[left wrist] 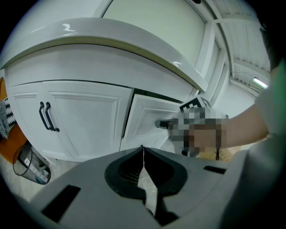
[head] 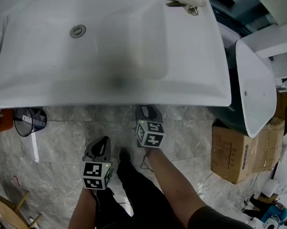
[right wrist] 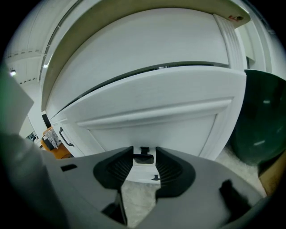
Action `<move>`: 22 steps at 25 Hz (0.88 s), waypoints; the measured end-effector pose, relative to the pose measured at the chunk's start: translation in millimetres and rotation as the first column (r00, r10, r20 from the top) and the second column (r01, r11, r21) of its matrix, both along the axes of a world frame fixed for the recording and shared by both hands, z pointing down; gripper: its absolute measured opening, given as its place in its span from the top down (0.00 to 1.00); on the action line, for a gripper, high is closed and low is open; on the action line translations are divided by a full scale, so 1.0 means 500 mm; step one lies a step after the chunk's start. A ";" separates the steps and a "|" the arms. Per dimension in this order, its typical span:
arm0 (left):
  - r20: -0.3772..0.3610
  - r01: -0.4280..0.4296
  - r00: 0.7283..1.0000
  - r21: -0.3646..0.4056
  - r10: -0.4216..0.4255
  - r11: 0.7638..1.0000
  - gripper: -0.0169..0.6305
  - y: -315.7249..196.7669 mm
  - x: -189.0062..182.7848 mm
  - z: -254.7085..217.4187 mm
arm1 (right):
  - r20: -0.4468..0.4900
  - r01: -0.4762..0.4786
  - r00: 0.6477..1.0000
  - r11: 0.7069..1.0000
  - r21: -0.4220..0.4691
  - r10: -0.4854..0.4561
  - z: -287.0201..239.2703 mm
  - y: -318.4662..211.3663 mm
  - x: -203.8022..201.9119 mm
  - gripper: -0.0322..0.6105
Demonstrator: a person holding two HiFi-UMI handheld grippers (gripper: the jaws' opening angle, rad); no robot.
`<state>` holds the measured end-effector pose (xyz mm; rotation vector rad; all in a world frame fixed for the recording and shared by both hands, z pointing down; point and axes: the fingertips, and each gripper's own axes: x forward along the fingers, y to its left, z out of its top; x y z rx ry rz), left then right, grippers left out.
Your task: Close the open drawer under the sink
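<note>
From above in the head view, the white sink (head: 111, 89) hides the cabinet below it. The white drawer front (right wrist: 156, 112) stands slightly out, with a dark gap along its top. My right gripper (right wrist: 144, 153) is up against it, and its jaws close round the small black drawer handle (right wrist: 144, 158). In the head view the right gripper (head: 146, 112) reaches under the sink's rim. My left gripper (head: 100, 143) hangs lower and to the left, away from the cabinet. Its jaws (left wrist: 143, 150) are shut with nothing in them. The left gripper view shows the drawer front (left wrist: 145, 118) to the right of the cabinet doors (left wrist: 85, 120).
A dark green tub (head: 251, 88) with a white top stands right of the cabinet, and a cardboard box (head: 237, 149) sits on the floor beside it. A black wire basket (head: 29, 121) sits at the left and a wooden frame (head: 6, 207) at the lower left. The floor is grey marble tile.
</note>
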<state>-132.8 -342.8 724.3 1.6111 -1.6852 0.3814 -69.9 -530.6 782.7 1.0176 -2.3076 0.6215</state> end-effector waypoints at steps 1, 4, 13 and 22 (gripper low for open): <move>-0.006 0.000 1.000 -0.001 0.000 1.000 0.95 -0.001 0.001 -0.001 | -0.001 -0.002 1.000 1.000 0.000 0.002 0.000 -0.008 -0.004 0.70; -0.007 -0.008 1.000 -0.004 0.008 1.000 0.95 -0.003 -0.002 -0.005 | 0.000 -0.003 1.000 1.000 0.001 0.003 -0.003 -0.024 -0.018 0.70; 0.014 -0.013 1.000 -0.009 0.013 1.000 0.95 -0.011 -0.024 -0.014 | -0.005 -0.012 1.000 1.000 -0.007 0.012 -0.004 -0.043 -0.031 0.70; 0.005 -0.025 1.000 0.015 0.025 1.000 0.95 0.003 -0.032 -0.035 | -0.023 -0.079 0.997 0.996 -0.035 0.079 0.008 -0.029 -0.026 0.69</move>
